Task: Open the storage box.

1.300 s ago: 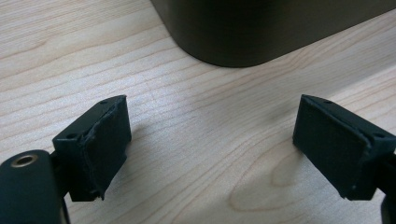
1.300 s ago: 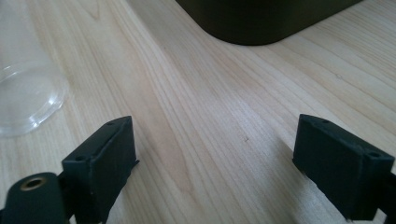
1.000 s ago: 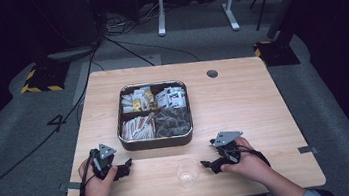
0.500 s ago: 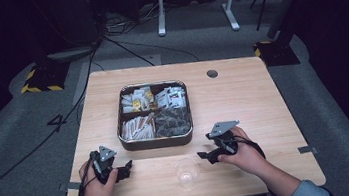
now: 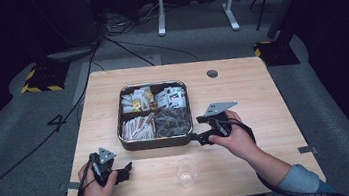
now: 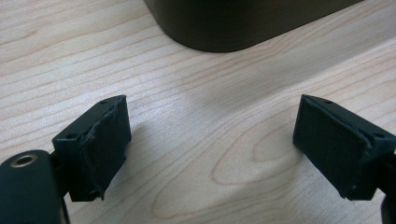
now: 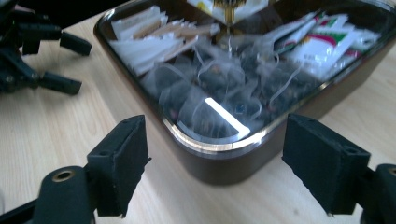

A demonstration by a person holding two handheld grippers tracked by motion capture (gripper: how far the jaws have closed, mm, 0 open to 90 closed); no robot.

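Right gripper (image 5: 196, 137) lifted from tabletop to near corner of square metal compartment tray (image 5: 156, 142); jaws narrowing slightly, ungrasping, sachet pick likely; left gripper (image 5: 130, 169) parked, jaws released.

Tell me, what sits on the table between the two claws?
In the high view, a clear plastic cup stands between the left claw and the right claw, on bare wood nearer the person. The compartment tray lies just beyond.
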